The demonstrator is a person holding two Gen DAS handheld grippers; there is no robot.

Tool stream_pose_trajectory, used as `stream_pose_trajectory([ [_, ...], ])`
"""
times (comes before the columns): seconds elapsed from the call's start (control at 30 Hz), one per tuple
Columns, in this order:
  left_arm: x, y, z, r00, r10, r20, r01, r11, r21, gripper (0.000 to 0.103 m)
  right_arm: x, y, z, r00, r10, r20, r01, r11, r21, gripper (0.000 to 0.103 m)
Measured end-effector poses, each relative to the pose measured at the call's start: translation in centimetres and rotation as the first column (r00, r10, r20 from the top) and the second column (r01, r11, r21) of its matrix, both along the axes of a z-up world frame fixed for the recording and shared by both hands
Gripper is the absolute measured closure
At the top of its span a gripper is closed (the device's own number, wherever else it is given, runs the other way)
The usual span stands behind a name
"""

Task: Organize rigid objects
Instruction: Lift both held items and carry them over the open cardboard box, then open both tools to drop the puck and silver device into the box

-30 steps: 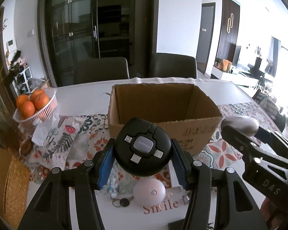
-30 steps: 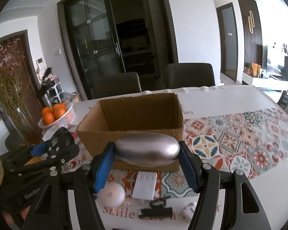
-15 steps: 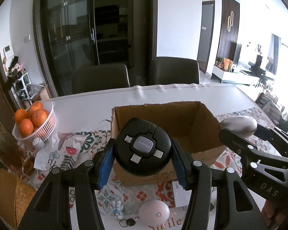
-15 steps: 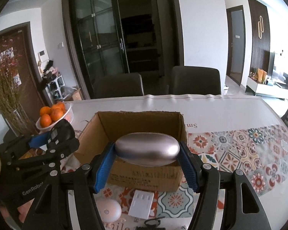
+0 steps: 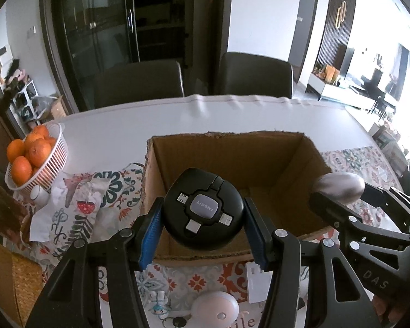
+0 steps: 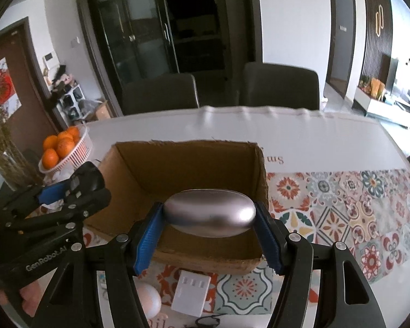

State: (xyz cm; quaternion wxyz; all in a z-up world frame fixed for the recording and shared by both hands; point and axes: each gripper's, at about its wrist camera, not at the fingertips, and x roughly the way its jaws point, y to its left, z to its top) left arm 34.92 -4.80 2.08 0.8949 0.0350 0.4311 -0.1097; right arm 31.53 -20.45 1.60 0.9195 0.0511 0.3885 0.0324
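Observation:
My left gripper (image 5: 203, 218) is shut on a round black cable hub (image 5: 203, 214) marked Pisen, held above the near edge of an open cardboard box (image 5: 232, 147). My right gripper (image 6: 209, 216) is shut on a silver oval object (image 6: 209, 213), held over the near part of the same box (image 6: 188, 158). The right gripper with the silver oval (image 5: 340, 187) shows at the right of the left wrist view; the left gripper with the hub (image 6: 86, 180) shows at the left of the right wrist view. The box looks empty inside.
On the patterned cloth in front of the box lie a white charger (image 6: 190, 292), a white round lamp (image 5: 214, 310), a small figurine keychain (image 5: 158, 306) and a black clip (image 6: 206, 321). A white basket of oranges (image 5: 31, 158) stands at the left. Two dark chairs stand behind the table.
Both grippers have risen and moved forward with their objects, from in front of the box to above its near edge. The box interior now shows.

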Motion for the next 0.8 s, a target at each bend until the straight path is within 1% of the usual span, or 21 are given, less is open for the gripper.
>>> stream_pose_trajectory([
  [0.13, 0.8, -0.4, -1.4, 0.999, 0.002, -0.040, -0.001, 1.000, 0.015, 0.048, 0.9, 0.0, -1.0, 0.999, 0.015, -0.045, -0.016, 1.000, -0.016, 0.037],
  [0.4, 1.6, -0.4, -2.5, 0.996, 0.014, -0.087, -0.013, 1.000, 0.019, 0.048, 2.2, 0.1, -2.2, 0.993, 0.036, -0.115, -0.040, 0.999, -0.026, 0.038],
  [0.5, 1.6, -0.4, -2.4, 0.998, 0.019, -0.068, -0.017, 1.000, 0.026, 0.047, 2.3, 0.1, -2.5, 0.992, 0.034, -0.124, -0.039, 0.998, -0.043, 0.037],
  [0.57, 1.5, -0.4, -2.0, 0.998, 0.024, -0.050, -0.022, 0.999, 0.036, 0.040, 2.4, 0.1, -2.7, 0.991, 0.031, -0.132, -0.037, 0.998, -0.041, 0.037],
  [0.67, 1.1, -0.4, -1.5, 0.999, 0.025, -0.031, -0.023, 0.999, 0.043, 0.040, 2.1, 0.0, -2.5, 0.992, 0.029, -0.119, -0.034, 0.999, -0.042, 0.037],
  [0.8, 0.4, -0.1, -0.7, 0.999, 0.030, -0.015, -0.030, 0.999, 0.023, 0.040, 1.5, -0.2, -1.8, 0.995, 0.019, -0.097, -0.022, 0.999, -0.033, 0.037],
])
